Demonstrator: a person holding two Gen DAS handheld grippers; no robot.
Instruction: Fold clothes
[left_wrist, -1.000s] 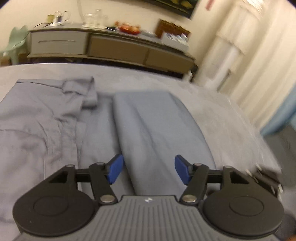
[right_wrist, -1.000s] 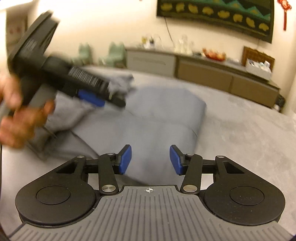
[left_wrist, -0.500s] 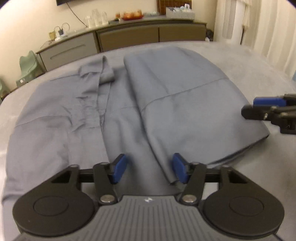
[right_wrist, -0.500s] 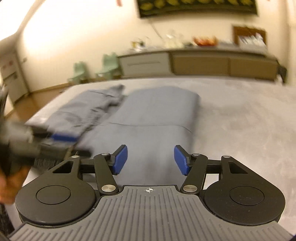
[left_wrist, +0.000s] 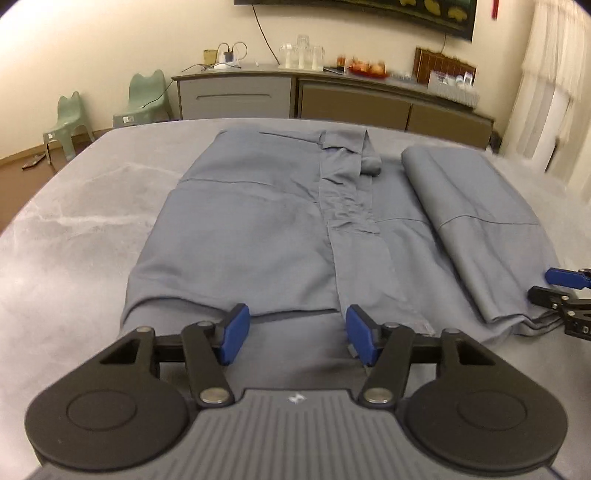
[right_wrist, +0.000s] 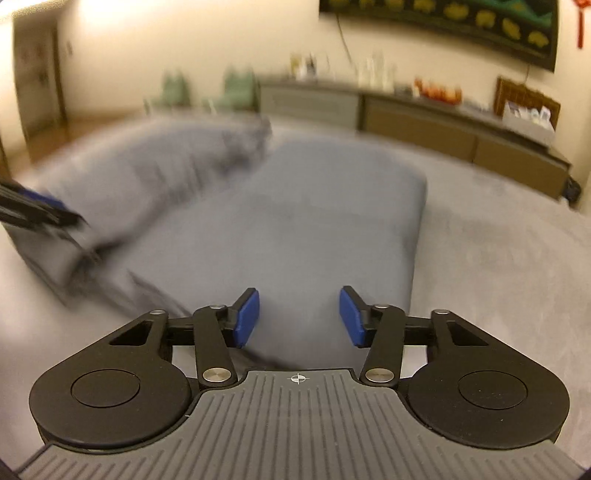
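On the grey bench (left_wrist: 74, 229) both sets of jaws stand spread, empty. The left gripper (left_wrist: 293, 334) has swung left to the shirt (left_wrist: 251, 236)'s near hem; the right gripper (right_wrist: 299, 317), jaws just narrowing, hovers over the folded right side, so the left side looks next.

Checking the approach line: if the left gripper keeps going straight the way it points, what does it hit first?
Most likely the grey shirt: the left gripper, jaws open, points down at its near hem, between the spread left half and the button strip. Depth is hard to judge; nothing else lies in between.
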